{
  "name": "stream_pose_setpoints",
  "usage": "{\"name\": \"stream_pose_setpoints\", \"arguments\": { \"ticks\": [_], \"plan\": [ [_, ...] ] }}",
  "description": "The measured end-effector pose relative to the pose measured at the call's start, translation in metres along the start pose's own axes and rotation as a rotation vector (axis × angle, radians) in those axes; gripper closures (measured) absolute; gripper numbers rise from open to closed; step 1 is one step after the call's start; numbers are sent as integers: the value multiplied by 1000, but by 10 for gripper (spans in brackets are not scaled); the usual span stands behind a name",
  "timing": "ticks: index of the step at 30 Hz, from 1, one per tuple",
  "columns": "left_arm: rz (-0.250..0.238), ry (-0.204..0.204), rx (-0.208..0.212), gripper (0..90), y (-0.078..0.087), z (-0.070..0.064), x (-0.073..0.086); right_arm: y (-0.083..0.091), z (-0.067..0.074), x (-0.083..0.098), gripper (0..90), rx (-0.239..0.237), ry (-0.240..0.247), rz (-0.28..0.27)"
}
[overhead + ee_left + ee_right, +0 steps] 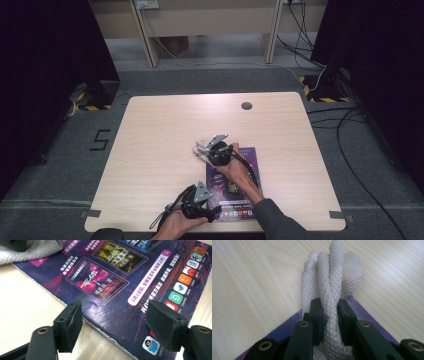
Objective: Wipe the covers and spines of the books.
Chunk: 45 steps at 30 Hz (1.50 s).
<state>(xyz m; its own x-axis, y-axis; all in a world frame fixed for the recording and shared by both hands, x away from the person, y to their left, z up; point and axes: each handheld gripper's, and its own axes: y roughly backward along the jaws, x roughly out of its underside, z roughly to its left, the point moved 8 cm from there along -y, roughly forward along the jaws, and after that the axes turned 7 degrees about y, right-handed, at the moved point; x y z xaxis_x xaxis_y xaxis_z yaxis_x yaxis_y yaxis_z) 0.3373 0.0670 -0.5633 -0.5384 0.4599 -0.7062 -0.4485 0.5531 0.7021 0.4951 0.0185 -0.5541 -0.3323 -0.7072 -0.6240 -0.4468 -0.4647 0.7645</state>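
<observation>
right tool (329,315): pinching white woven cloth (332,277) bunched at magazine's (130,285) far corner | left tool (116,323): spread over magazine's near edge | cloth: probably light, soft, floppy; grip the gathered folds | bench (160,130)

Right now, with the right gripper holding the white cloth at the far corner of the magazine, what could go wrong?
1. The right gripper pinches only one fold of the bunched white cloth; the rest may sag or slip free.
2. The cloth lies over the corner of the purple magazine, so dragging it could shift the magazine.
3. The left gripper stands open over the magazine's near edge, not pinning it.
</observation>
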Motion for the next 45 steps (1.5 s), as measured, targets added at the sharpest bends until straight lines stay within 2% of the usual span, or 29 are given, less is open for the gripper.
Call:
{"name": "stream_pose_setpoints", "arguments": {
  "ticks": [5, 7, 10, 14, 16, 18, 20, 23, 30, 37, 43, 45],
  "plan": [
    [-1, 0, -1, 286, 0, 0, 0, -4, -11, -2, 763, 22, -34, 11],
    [0, 0, 0, 286, 0, 0, 0, -4, -13, -3, 764, 33, -27, 18],
    [0, 4, 2, 286, 0, 0, 0, -3, -12, -3, 776, 24, -26, 28],
    [0, 5, 3, 285, 0, 0, 0, 3, 5, 0, 778, -29, 5, 27],
    [-1, 4, 1, 285, 0, 0, 0, 6, 9, 4, 777, -36, 28, 15],
    [-2, 4, -2, 285, 0, 0, 0, 8, 8, 7, 775, -42, 9, 8],
    [-2, 1, -3, 285, 0, 0, 0, 9, 2, 11, 774, -35, -16, 2],
    [-2, 5, 1, 285, 0, 0, 0, 13, -14, 19, 774, 3, -48, 11],
    [-2, 2, -2, 285, 0, 0, 0, 29, -48, 47, 774, 64, -137, 18],
    [-2, 2, -1, 285, 0, 0, 0, 47, -71, 72, 773, 117, -156, 46],
    [-2, 1, -1, 285, 0, 0, 0, 62, -89, 94, 773, 178, -208, 60],
    [-2, 0, -2, 285, 0, 0, 0, 65, -91, 99, 775, 175, -218, 53]
  ]
}}
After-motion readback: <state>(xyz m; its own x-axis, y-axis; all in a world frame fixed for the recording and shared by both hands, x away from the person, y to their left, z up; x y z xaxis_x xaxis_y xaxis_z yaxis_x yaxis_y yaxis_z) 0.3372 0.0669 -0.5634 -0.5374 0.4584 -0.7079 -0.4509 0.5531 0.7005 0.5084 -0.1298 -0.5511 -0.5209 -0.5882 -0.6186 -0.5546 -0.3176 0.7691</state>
